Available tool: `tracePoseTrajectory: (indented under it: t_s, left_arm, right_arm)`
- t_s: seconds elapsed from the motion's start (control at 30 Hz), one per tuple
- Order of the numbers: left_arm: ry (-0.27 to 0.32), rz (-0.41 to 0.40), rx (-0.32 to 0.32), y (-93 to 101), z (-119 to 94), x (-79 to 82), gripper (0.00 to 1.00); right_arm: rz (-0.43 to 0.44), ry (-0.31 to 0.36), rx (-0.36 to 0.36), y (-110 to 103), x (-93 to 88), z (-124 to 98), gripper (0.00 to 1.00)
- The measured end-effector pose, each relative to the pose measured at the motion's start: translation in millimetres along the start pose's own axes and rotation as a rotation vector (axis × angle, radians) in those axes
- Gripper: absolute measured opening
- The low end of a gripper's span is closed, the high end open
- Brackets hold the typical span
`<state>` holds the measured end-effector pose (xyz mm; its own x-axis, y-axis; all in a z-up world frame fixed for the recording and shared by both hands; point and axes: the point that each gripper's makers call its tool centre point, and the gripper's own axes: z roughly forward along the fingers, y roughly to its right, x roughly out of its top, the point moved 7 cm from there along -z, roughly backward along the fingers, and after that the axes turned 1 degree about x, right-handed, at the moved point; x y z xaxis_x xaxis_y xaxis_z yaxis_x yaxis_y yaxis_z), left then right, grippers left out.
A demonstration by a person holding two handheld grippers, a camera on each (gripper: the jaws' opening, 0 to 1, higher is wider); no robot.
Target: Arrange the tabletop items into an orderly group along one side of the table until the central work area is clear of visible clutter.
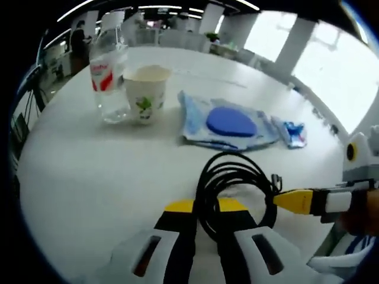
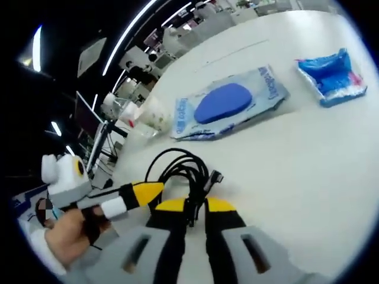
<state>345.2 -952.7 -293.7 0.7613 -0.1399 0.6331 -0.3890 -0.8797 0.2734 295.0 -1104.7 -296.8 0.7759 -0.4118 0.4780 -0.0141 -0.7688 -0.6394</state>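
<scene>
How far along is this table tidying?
Partly done, it seems. The bottle and cup already stand together near one edge, with the wipes pack and small blue packet lying in a rough row beside them. In hand: both hand-held grippers, left and right, close around the black cable, which lies mid-table. Moving it over remains.

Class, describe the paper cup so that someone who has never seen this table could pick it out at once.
Start at the white table and look to its far side, where a clear plastic bottle with a red label stands. Right beside it stands the white paper cup with a green leaf print. It is the opaque, open-topped, shorter one of the pair.
</scene>
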Motion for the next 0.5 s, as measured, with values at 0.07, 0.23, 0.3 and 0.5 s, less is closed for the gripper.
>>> tracePoseTrajectory:
  t_s: [0.07,0.23,0.3,0.5]
  left_arm:
    - [0.011,0.007,-0.005,4.6,-0.8,4.1,0.06]
    - [0.025,0.023,-0.017,14.3,-2.3,9.9,0.06]
    - [0.029,0.03,-0.018,19.3,-4.1,10.7,0.06]
    - [0.033,0.051,-0.032,33.1,-2.8,13.2,0.06]
  right_arm:
    - [-0.007,0.005,0.0,-0.3,2.4,-3.4,0.08]
    - [0.001,0.032,0.005,4.0,8.5,-14.5,0.08]
    - [0.003,0.038,0.006,5.1,8.9,-18.3,0.08]
    - [0.011,0.064,0.005,11.8,9.6,-31.4,0.08]
